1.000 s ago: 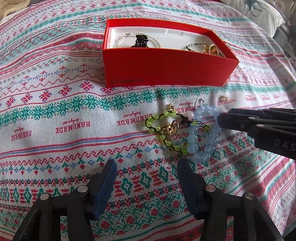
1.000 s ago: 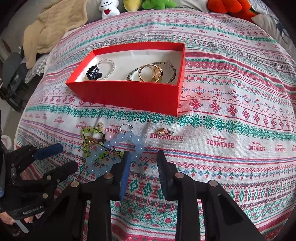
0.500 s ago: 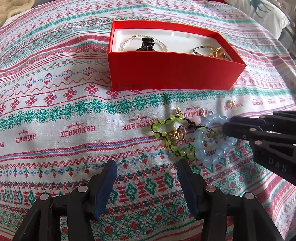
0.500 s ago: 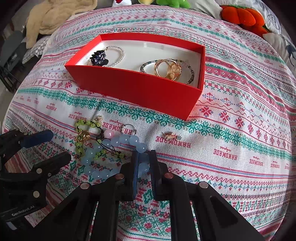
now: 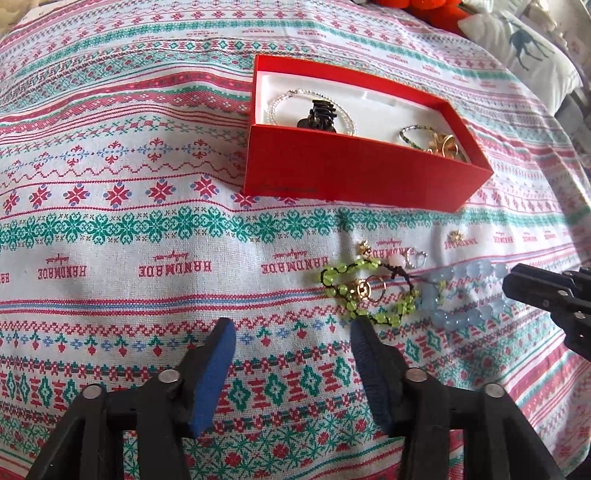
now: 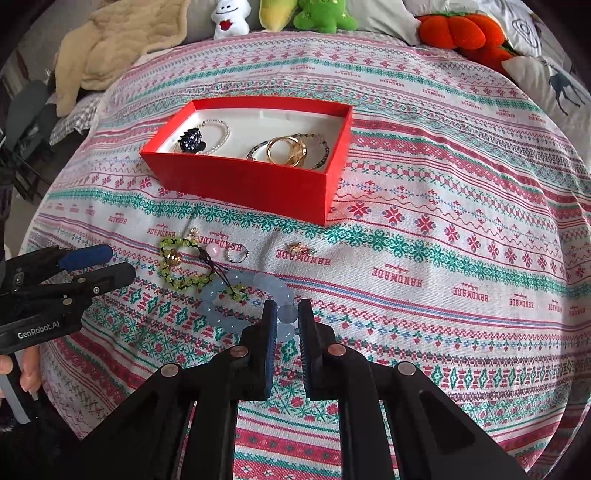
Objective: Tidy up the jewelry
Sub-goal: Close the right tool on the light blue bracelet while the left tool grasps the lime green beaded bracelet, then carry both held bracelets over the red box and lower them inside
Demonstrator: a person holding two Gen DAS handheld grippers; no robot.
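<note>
A red box (image 6: 258, 182) (image 5: 354, 177) holds a pearl bracelet, a dark hair clip, gold bangles and a beaded bracelet. On the cloth in front of it lie a green bead bracelet (image 6: 177, 273) (image 5: 364, 291), a pale blue bead bracelet (image 6: 236, 291) (image 5: 465, 295), a small ring (image 6: 237, 254) and a gold earring (image 6: 299, 249). My right gripper (image 6: 287, 314) is shut on the blue bracelet's right end. My left gripper (image 5: 291, 332) is open and empty, just left of the green bracelet.
The patterned cloth (image 6: 443, 236) covers a round surface. Plush toys (image 6: 317, 14), an orange plush (image 6: 461, 33), a beige blanket (image 6: 110, 48) and a deer pillow (image 6: 561, 85) lie at the far edge.
My right gripper has closed its fingers onto the blue bracelet. My left gripper has shifted left, so the box and jewelry sit further right in its view.
</note>
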